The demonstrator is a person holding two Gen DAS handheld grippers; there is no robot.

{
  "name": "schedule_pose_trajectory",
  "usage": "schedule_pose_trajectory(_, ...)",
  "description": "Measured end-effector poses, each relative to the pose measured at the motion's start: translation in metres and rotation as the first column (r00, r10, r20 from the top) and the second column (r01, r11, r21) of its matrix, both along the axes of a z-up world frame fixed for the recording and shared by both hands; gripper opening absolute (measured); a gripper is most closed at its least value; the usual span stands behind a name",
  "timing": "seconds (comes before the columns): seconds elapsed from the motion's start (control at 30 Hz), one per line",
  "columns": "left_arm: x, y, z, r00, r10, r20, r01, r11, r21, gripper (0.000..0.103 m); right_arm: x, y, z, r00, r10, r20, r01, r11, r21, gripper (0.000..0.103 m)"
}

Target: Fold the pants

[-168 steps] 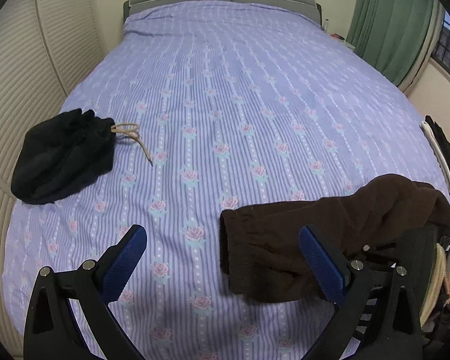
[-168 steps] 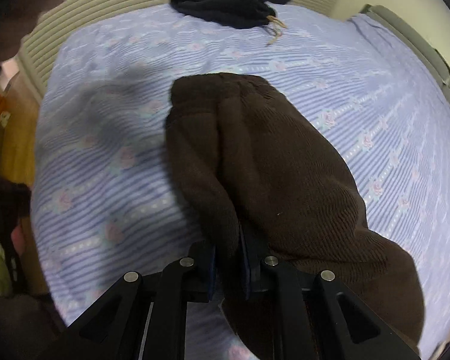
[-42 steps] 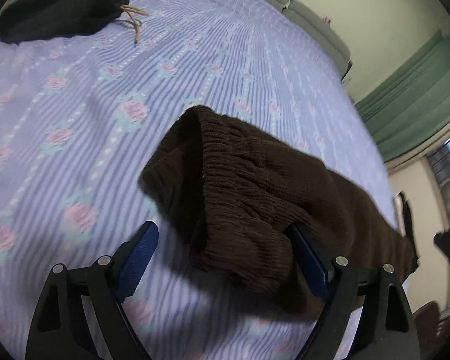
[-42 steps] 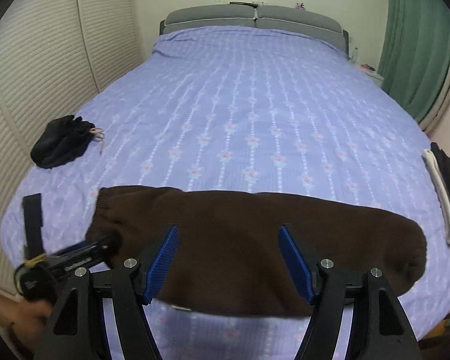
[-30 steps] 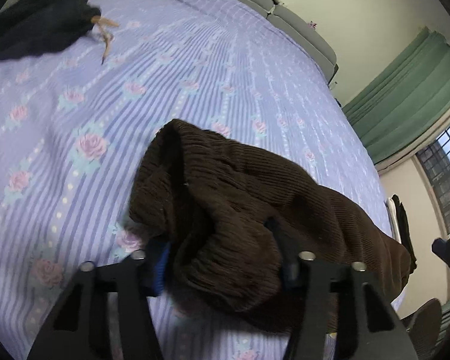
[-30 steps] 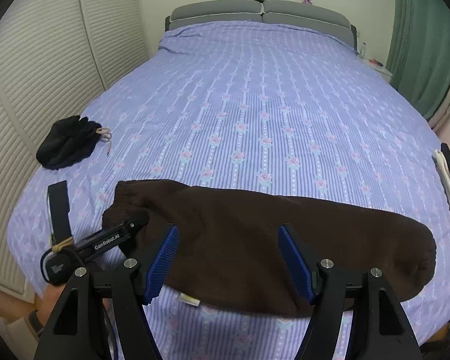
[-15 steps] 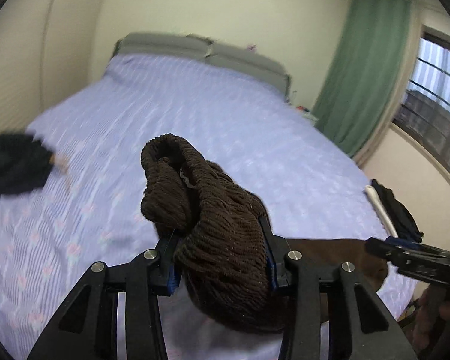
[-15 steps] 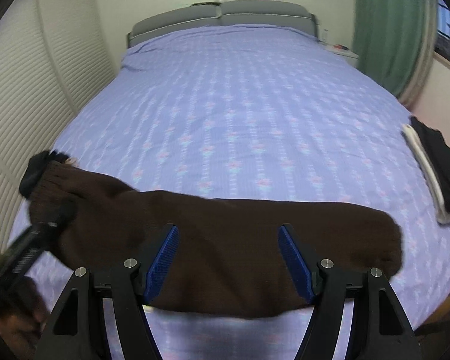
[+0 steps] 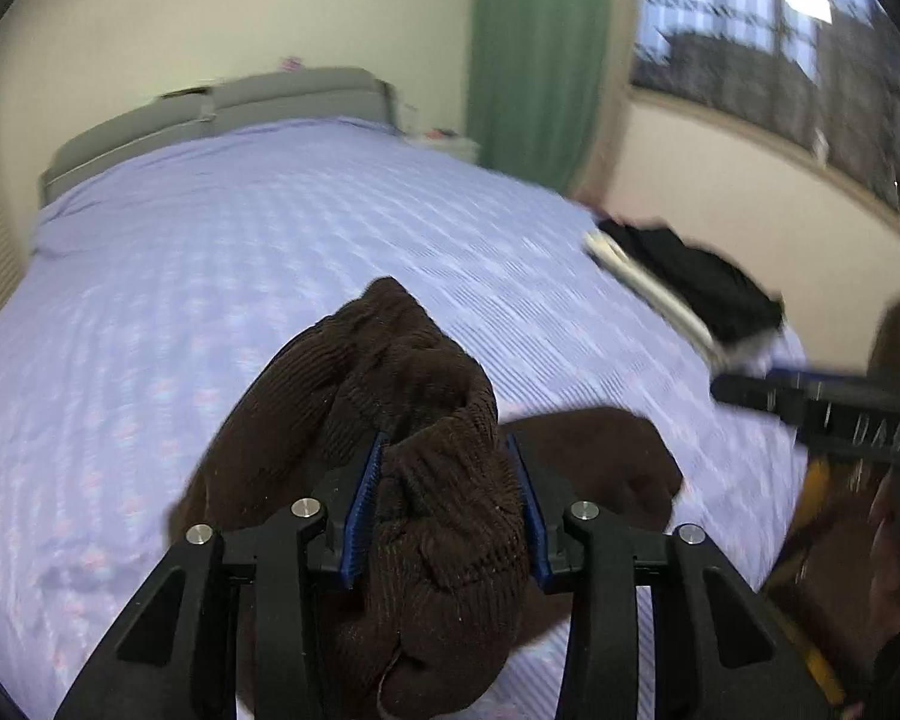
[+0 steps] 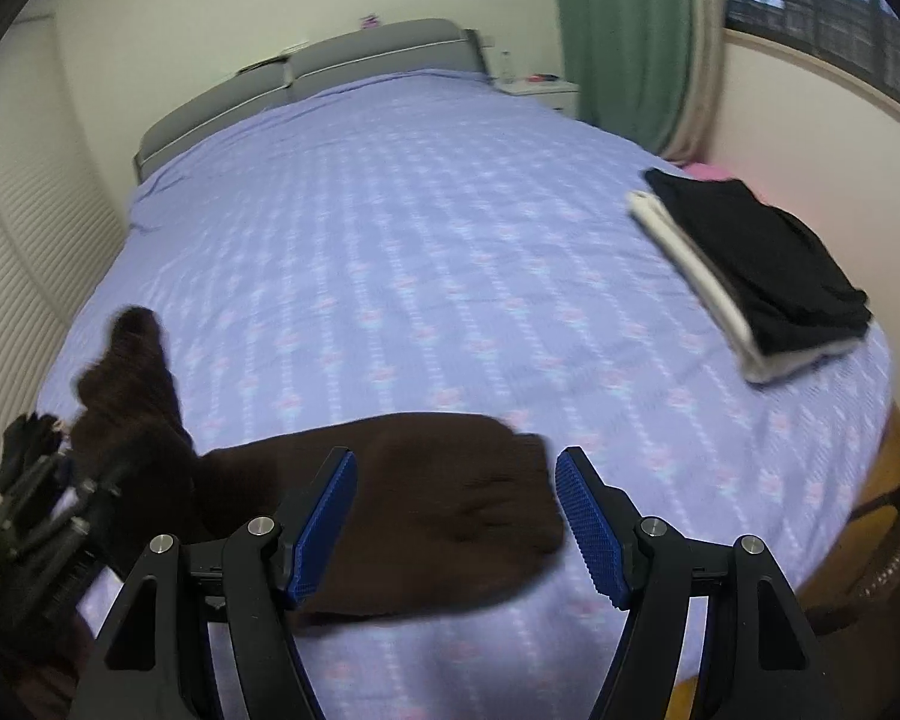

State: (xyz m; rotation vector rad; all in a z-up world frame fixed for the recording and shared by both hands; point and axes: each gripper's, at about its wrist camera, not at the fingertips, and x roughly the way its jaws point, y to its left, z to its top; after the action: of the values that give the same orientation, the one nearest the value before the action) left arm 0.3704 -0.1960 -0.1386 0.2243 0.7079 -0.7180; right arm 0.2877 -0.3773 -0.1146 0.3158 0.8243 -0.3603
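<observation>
A: Bed (image 10: 426, 228) is taking up most of both views, lilac striped cover. Brown pants (image 10: 438, 504) are lying along its near edge, long axis running left to right.

B: Other clothes?

A: A folded stack (image 10: 756, 276) is sitting at the bed's right edge, black piece on top of a white one, well apart from the pants. Not part of this.

B: Left hand-held gripper?

A: Left hand-held gripper (image 9: 447, 510) is pinching a thick bunch of one pants end, pads pressed into the knit from both sides. That end is hanging in the air above the bed; the fabric is mounding over the jaws and drooping below them.

B: And the right?

A: Right hand-held gripper (image 10: 456, 516) is spread wide, holding nothing. It is hovering over the other end of the pants, which is lying flat on the bed just ahead of and between its fingers.

B: So what is the next move turning on?

A: My reading: the raised end needs carrying along the long axis, rightward, to land on the flat end. Left is the one doing that work. Right is nearer the flat end, so it is placed to pin it. Risk is the bulky bunch dropping crooked. Views are blurred, so edge alignment can't be told.
</observation>
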Motion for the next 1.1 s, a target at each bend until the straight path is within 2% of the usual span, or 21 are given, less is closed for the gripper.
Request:
schedule_pose_trajectory(0.13,0.000,-0.036,-0.031,0.996,-0.069,-0.061,0.073,0.996,0.058,0.036,-0.009,-0.030,-0.014,0.999,-0.039,0.001,0.039,0.999,0.026,0.070)
schedule_pose_trajectory(0.37,-0.019,-0.094,-0.042,0.978,-0.181,-0.100,0.188,0.980,0.068,0.029,-0.028,-0.071,-0.029,0.995,-0.102,-0.001,0.102,0.993,0.064,0.070)
schedule_pose_trajectory(0.43,-0.016,-0.107,-0.059,0.974,-0.176,-0.145,0.188,0.980,0.071,0.029,-0.031,-0.080,-0.033,0.994,-0.108,-0.006,0.109,0.992,0.062,0.070)
schedule_pose_trajectory(0.53,-0.012,-0.114,-0.086,0.969,-0.174,-0.173,0.193,0.976,0.098,0.029,-0.034,-0.092,-0.041,0.993,-0.116,-0.022,0.118,0.990,0.072,0.070)
schedule_pose_trajectory(0.7,-0.010,-0.118,-0.105,0.971,-0.174,-0.165,0.192,0.976,0.099,0.030,-0.032,-0.102,-0.053,0.994,-0.102,-0.042,0.105,0.991,0.087,0.070)
schedule_pose_trajectory(0.73,-0.011,-0.119,-0.102,0.972,-0.174,-0.159,0.191,0.977,0.098,0.032,-0.032,-0.103,-0.055,0.994,-0.097,-0.044,0.101,0.991,0.086,0.070)
schedule_pose_trajectory(0.77,-0.013,-0.119,-0.096,0.972,-0.177,-0.155,0.193,0.977,0.093,0.041,-0.032,-0.103,-0.056,0.995,-0.094,-0.046,0.097,0.991,0.088,0.070)
schedule_pose_trajectory(0.8,-0.015,-0.119,-0.090,0.970,-0.186,-0.158,0.201,0.976,0.082,0.055,-0.031,-0.104,-0.056,0.995,-0.090,-0.048,0.094,0.991,0.093,0.070)
schedule_pose_trajectory(0.87,-0.020,-0.117,-0.081,0.970,-0.193,-0.150,0.206,0.975,0.081,0.068,-0.032,-0.104,-0.053,0.995,-0.088,-0.045,0.092,0.991,0.094,0.070)
schedule_pose_trajectory(0.93,-0.026,-0.114,-0.074,0.973,-0.187,-0.139,0.201,0.975,0.093,0.070,-0.031,-0.101,-0.048,0.996,-0.082,-0.040,0.086,0.992,0.090,0.070)
schedule_pose_trajectory(1.07,-0.031,-0.095,-0.054,0.981,-0.151,-0.122,0.161,0.984,0.078,0.081,-0.029,-0.095,-0.036,0.997,-0.068,-0.023,0.070,0.994,0.087,0.070)
schedule_pose_trajectory(1.1,-0.031,-0.089,-0.048,0.982,-0.145,-0.120,0.154,0.986,0.071,0.081,-0.028,-0.092,-0.033,0.998,-0.064,-0.018,0.066,0.994,0.086,0.070)
